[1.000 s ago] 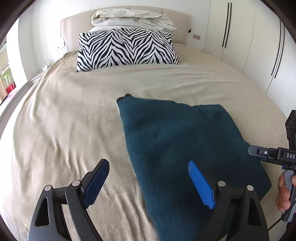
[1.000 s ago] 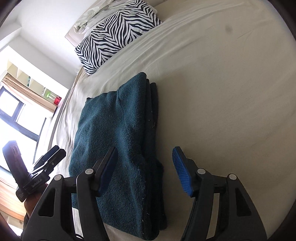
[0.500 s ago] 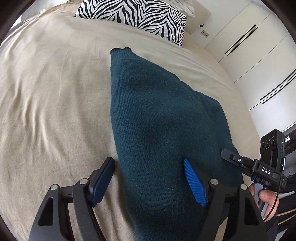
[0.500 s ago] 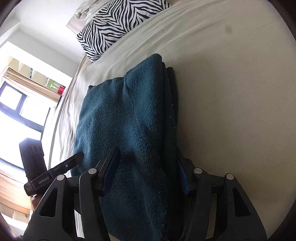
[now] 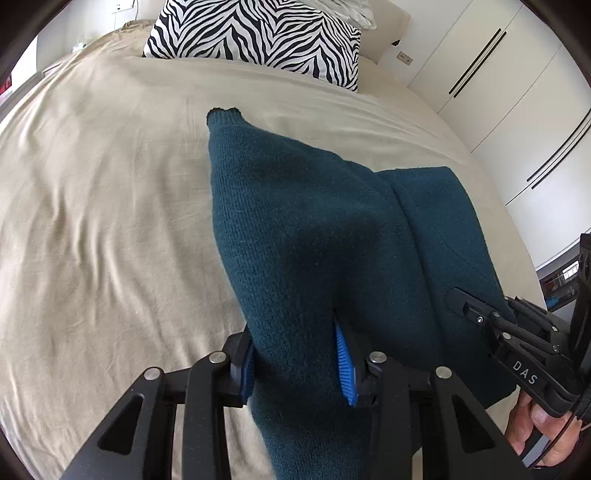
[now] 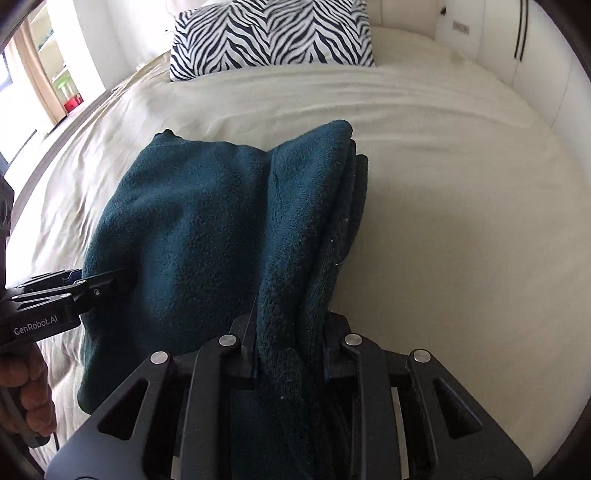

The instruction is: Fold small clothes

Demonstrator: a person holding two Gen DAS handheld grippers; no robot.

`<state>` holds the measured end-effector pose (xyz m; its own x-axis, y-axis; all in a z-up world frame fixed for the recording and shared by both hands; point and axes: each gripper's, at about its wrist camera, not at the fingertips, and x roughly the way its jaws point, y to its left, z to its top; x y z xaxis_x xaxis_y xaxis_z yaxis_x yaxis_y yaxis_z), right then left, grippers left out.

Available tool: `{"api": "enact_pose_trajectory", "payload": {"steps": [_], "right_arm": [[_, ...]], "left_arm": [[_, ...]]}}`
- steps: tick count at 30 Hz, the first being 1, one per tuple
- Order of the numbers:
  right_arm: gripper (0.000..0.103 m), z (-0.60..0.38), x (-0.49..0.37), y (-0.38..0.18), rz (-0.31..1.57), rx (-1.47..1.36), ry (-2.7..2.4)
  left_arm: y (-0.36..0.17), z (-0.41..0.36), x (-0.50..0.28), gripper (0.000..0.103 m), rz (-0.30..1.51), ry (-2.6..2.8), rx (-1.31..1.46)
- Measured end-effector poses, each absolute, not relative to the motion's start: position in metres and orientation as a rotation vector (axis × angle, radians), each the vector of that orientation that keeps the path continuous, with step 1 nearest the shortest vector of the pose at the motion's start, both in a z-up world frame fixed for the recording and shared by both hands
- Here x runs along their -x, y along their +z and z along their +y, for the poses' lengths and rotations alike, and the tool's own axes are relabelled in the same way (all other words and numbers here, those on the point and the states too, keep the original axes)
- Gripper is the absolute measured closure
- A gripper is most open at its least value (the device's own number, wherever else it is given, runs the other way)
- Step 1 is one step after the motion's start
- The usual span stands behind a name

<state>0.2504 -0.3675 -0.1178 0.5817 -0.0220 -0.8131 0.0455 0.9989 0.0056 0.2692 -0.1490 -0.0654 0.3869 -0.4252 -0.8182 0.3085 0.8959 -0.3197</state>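
Observation:
A dark teal knitted sweater (image 5: 314, 229) lies partly folded on the beige bed sheet (image 5: 103, 221). Its near left edge is bunched up between the blue pads of my left gripper (image 5: 295, 365), whose jaws are closing and press the fabric from both sides. In the right wrist view the sweater (image 6: 192, 229) shows stacked layers along its right side. That thick layered edge runs down into my right gripper (image 6: 289, 354), whose jaws are also closing and squeeze it. The near end of the sweater is raised off the sheet. A cuff (image 5: 223, 112) points toward the pillow.
A zebra-striped pillow (image 5: 258, 33) leans at the head of the bed. White wardrobe doors (image 5: 517, 74) stand on the right. A window and a shelf (image 6: 55, 81) are on the left. A hand (image 5: 535, 424) grips the right tool's handle.
Both grippers went from open over the sweater to clamped on its near edges. The fabric now rises up between the pads. The right gripper swung round toward the pillow.

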Motion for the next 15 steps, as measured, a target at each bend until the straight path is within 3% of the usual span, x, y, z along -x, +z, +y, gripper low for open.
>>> {"api": "enact_pose_trajectory", "payload": {"steps": [7,15], "right_arm": [[0.083,-0.301,-0.196,-0.077,0.86,0.043,0.033],[0.083,-0.211,-0.142,-0.068,0.823,0.038,0.183]], "left_arm": [[-0.025,-0.088,-0.206,0.065,0.99,-0.441,0.08],[-0.004,-0.006,-0.141,0.065,0.934,-0.382,0.041]]}}
